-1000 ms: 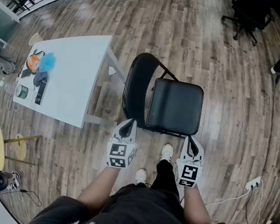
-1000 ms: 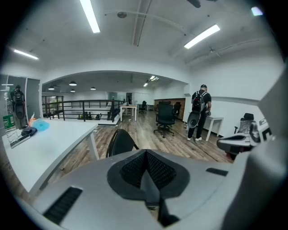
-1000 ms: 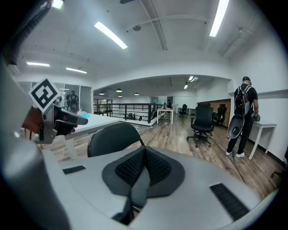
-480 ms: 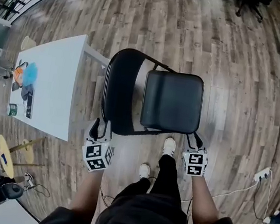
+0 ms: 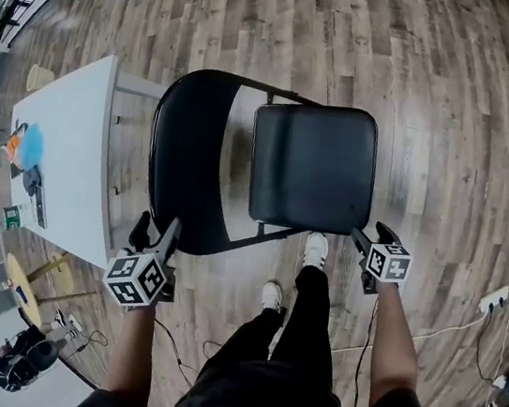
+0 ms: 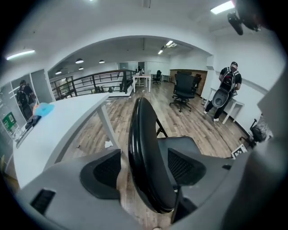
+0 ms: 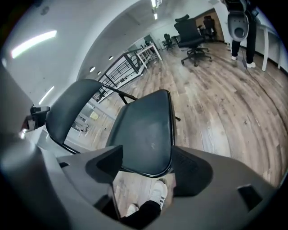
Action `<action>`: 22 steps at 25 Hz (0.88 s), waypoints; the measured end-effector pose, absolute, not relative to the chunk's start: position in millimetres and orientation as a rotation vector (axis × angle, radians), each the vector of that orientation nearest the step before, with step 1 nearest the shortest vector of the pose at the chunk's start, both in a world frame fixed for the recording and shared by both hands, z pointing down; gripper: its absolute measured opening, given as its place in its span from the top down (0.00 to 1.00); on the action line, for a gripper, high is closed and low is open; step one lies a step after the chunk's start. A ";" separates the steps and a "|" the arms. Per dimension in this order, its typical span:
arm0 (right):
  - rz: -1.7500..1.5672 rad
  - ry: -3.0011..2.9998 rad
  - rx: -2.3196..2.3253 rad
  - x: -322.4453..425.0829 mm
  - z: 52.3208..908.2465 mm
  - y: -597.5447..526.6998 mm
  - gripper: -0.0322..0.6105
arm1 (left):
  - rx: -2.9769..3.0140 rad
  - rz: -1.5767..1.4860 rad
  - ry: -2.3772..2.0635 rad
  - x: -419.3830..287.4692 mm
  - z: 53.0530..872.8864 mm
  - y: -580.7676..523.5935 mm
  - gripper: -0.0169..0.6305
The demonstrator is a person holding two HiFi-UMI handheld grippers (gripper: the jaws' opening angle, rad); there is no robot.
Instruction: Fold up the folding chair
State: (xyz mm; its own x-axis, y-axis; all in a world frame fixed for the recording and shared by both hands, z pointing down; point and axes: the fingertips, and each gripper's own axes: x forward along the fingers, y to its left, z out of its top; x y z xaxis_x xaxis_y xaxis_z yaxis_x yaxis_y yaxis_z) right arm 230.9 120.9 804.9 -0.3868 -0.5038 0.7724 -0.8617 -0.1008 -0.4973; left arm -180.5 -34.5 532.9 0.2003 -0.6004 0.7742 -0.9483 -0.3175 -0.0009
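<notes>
Jaws just opened, gripping nothing: the left gripper (image 6: 144, 173) straddles the black padded folding chair's (image 5: 312, 164) backrest (image 6: 146, 157), the right gripper (image 7: 146, 170) its seat edge (image 7: 144, 168).

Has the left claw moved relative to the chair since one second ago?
Yes. The left claw has shifted left, away from the seat toward the white table. Its jaws have just been opening and stand open around the backrest.
</notes>
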 end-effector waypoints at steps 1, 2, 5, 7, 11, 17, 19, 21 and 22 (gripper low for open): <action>1.525 -1.838 1.463 233.0 819.9 123.6 0.45 | 1.995 0.948 -1.413 -179.0 538.9 -36.7 0.49; 1.572 -1.840 1.433 234.2 833.5 125.5 0.45 | 1.999 0.948 -1.388 -176.7 544.9 -38.4 0.49; 1.684 -1.854 1.338 235.8 869.1 129.1 0.44 | 2.028 0.959 -1.313 -170.9 565.6 -40.5 0.49; 1.727 -1.864 1.266 236.7 889.3 132.1 0.44 | 2.029 0.976 -1.269 -170.1 578.4 -38.7 0.49; 1.869 -1.878 1.173 233.6 922.3 133.5 0.43 | 2.009 1.000 -1.224 -169.1 594.3 -36.3 0.49; 2.037 -1.946 1.077 217.9 946.4 125.2 0.42 | 2.011 0.997 -1.174 -159.5 605.3 -37.6 0.52; 2.077 -2.008 1.024 211.6 945.9 120.6 0.42 | 2.018 0.997 -1.173 -158.4 607.5 -38.0 0.56; 2.095 -2.058 0.995 206.8 946.9 115.0 0.42 | 2.018 0.989 -1.181 -158.9 611.5 -37.5 0.59; 2.090 -2.076 0.994 204.7 947.7 112.0 0.42 | 2.018 0.982 -1.184 -159.4 613.2 -36.7 0.60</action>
State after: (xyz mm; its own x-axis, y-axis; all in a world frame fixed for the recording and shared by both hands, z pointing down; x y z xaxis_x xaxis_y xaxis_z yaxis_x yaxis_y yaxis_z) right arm 204.7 112.0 947.7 -0.7952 -0.4051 0.4512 -0.4485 -0.1077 -0.8872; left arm -159.4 -36.7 613.2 0.3301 -0.4564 0.8263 -0.8964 -0.4260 0.1228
